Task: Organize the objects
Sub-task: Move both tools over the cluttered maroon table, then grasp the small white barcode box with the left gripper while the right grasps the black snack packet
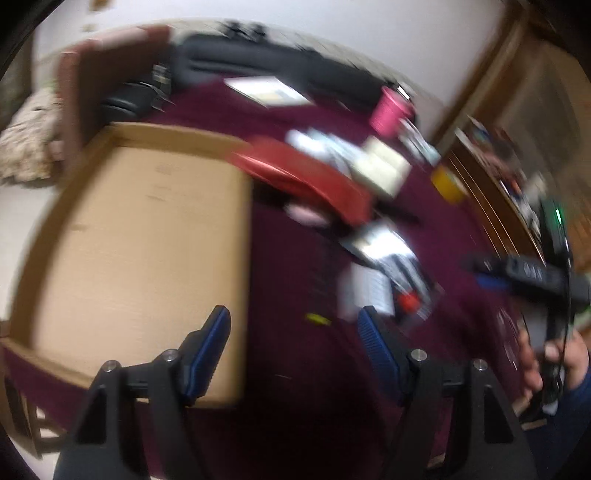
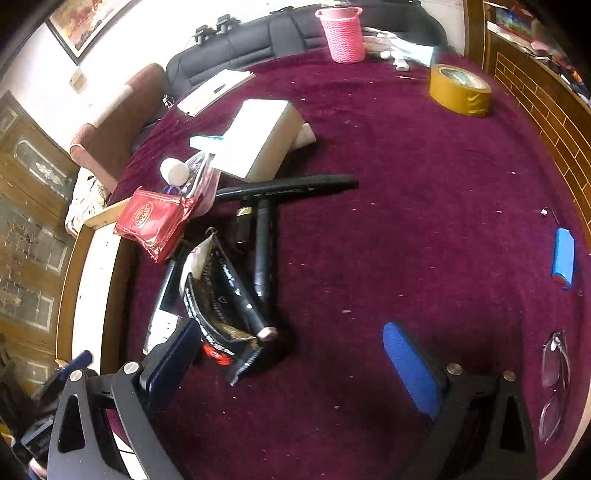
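From each wrist we look down along our fingers, close over the maroon surface [image 2: 388, 155], both sharing the red packet [image 2: 155, 225], pink basket [image 2: 343, 35].

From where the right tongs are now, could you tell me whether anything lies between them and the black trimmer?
Nothing visible does. The right tongs are open, and the black trimmer lies just ahead on bare maroon cloth. A black foil pouch crowds its left side.

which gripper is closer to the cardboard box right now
Left. The left gripper hangs open over the near right edge of the cardboard box; the right gripper is over the maroon cloth, off to the box's right.
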`<action>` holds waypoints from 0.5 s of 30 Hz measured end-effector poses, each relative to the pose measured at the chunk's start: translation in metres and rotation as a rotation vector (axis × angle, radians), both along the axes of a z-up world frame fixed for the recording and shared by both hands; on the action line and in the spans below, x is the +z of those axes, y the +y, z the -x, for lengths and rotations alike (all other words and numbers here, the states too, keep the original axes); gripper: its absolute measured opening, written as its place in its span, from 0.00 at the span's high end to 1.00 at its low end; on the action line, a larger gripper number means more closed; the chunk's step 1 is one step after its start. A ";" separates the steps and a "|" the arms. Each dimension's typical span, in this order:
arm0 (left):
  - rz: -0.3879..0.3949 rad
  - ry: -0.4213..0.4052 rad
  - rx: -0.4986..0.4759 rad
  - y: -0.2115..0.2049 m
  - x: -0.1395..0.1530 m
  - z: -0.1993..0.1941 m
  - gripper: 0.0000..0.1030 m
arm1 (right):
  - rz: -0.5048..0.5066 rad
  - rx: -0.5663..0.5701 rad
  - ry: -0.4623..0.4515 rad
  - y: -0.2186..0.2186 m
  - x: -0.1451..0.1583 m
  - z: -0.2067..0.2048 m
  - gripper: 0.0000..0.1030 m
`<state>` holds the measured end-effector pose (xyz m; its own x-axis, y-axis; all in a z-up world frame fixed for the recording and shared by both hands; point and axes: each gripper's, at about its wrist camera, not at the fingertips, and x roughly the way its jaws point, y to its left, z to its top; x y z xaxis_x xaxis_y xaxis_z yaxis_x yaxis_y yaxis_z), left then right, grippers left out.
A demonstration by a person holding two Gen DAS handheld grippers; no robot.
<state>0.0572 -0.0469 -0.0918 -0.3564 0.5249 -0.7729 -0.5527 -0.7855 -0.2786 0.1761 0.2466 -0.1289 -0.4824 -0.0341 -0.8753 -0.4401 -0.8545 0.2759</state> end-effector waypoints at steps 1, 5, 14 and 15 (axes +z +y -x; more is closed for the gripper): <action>-0.016 -0.021 -0.016 0.011 -0.006 -0.003 0.31 | 0.000 0.001 -0.002 0.003 0.000 -0.002 0.02; 0.007 -0.102 -0.044 0.044 -0.020 -0.015 0.31 | 0.002 0.010 -0.006 0.007 0.000 -0.007 0.02; 0.116 -0.107 -0.079 0.101 -0.036 -0.011 0.32 | -0.004 -0.022 0.007 0.029 0.003 -0.022 0.02; 0.126 -0.104 -0.077 0.104 -0.037 -0.010 0.32 | -0.004 -0.026 0.008 0.031 0.003 -0.024 0.02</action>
